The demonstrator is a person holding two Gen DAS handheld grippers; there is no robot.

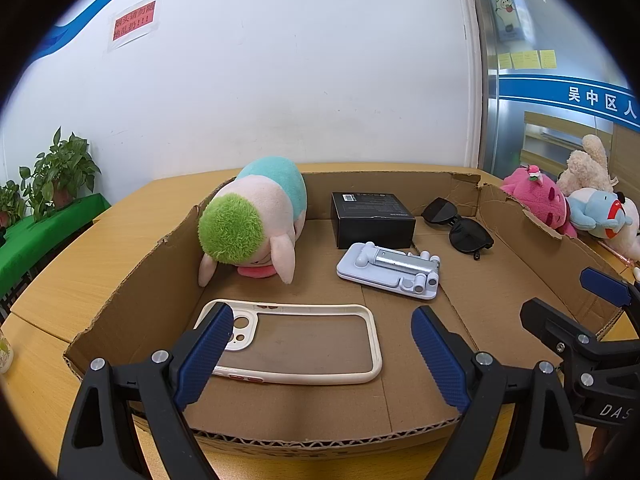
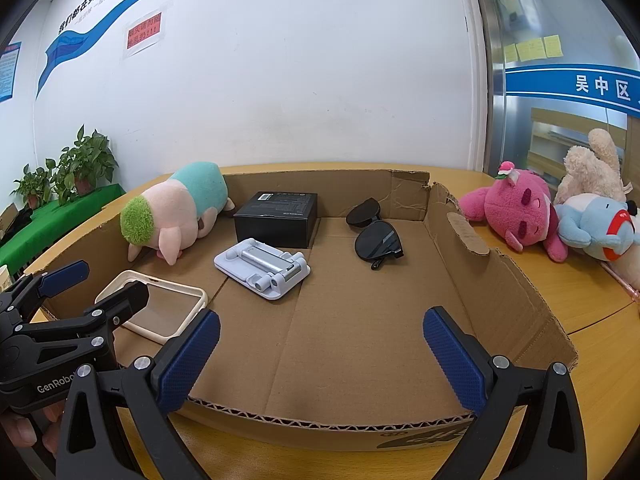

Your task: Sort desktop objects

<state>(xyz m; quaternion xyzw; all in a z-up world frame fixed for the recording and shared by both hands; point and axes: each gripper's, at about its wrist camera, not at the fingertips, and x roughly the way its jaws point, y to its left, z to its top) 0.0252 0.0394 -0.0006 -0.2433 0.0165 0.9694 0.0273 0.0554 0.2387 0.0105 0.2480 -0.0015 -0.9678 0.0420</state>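
Cardboard walls ring the shallow box (image 1: 120, 300) in front of you on the wooden table (image 1: 80, 248). Your left gripper (image 1: 322, 330) hangs with its jaws wide apart above the near edge, nothing between them; the white phone case (image 1: 296, 344) lies flat on the box floor just beyond. Your right gripper (image 2: 322, 336) is likewise spread and empty. Further in lie a folded phone stand (image 1: 390, 270), a black carton (image 1: 372, 218), sunglasses (image 1: 460, 224) and a green-haired plush toy (image 1: 256, 216). Three more soft toys (image 2: 560, 216) sit outside the box, to its right.
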